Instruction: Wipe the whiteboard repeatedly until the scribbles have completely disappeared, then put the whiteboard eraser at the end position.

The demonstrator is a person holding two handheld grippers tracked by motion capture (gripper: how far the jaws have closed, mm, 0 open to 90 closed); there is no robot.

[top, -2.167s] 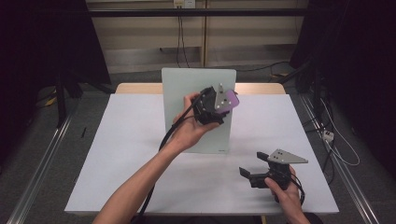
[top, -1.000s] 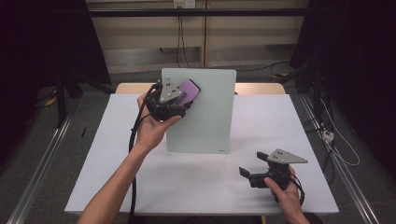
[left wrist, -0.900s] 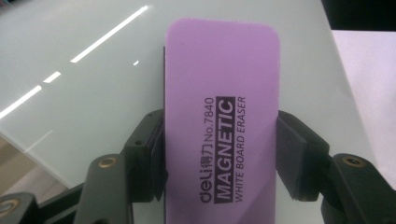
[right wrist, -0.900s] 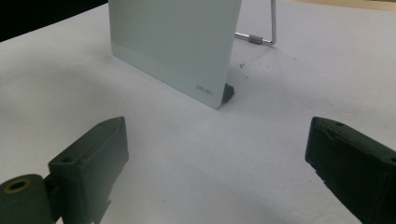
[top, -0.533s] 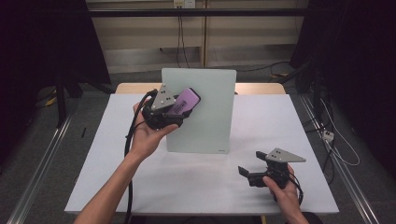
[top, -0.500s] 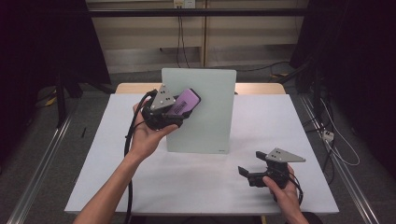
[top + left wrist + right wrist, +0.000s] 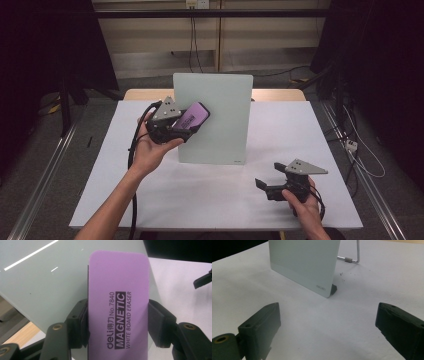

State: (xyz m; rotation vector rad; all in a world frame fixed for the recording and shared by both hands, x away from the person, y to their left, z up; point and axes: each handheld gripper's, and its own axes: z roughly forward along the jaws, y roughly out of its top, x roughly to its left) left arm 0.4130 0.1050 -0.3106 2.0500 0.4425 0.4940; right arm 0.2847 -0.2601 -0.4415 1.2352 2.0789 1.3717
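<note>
A pale green-white board stands upright on a wire stand in the middle of the white table. My left gripper is shut on a purple magnetic whiteboard eraser, held in the air at the board's left edge. In the left gripper view the eraser sits lengthwise between the two jaws, with the board close behind it. My right gripper rests low near the table's front right, open and holding nothing. Its own view shows the board's lower corner ahead.
The board's wire stand sticks out behind it. The table's wooden far edge lies beyond the board. Cables trail over the floor at the right, and a metal rail runs along the left.
My left gripper carried the eraser from the board's upper right to its left edge, then lowered and tilted it slightly. The right gripper stayed in place.
</note>
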